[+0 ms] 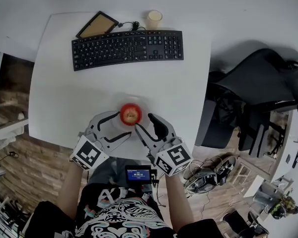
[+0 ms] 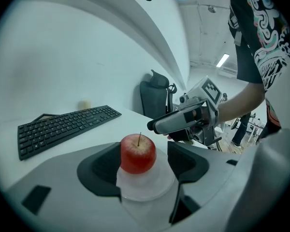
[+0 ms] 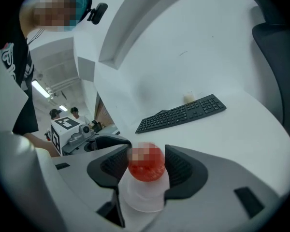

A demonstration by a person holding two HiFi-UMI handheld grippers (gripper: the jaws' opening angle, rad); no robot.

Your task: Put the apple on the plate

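Note:
A red apple [image 1: 130,114] sits upright on a small white plate [image 1: 139,100] near the front of the white table [image 1: 64,83]. My left gripper [image 1: 123,124] is just left of and below it, open. My right gripper [image 1: 144,122] is just right of it, also open. In the left gripper view the apple [image 2: 138,153] stands on the plate [image 2: 145,185] between the spread jaws, with a gap on its right side. In the right gripper view the apple [image 3: 146,163] rests on the plate [image 3: 142,195], and the jaws flank it closely.
A black keyboard [image 1: 127,47] lies across the back of the table, with a framed tablet [image 1: 97,25] and a pale cup [image 1: 154,18] behind it. A black office chair [image 1: 258,90] stands to the right. The table's front edge is right below the grippers.

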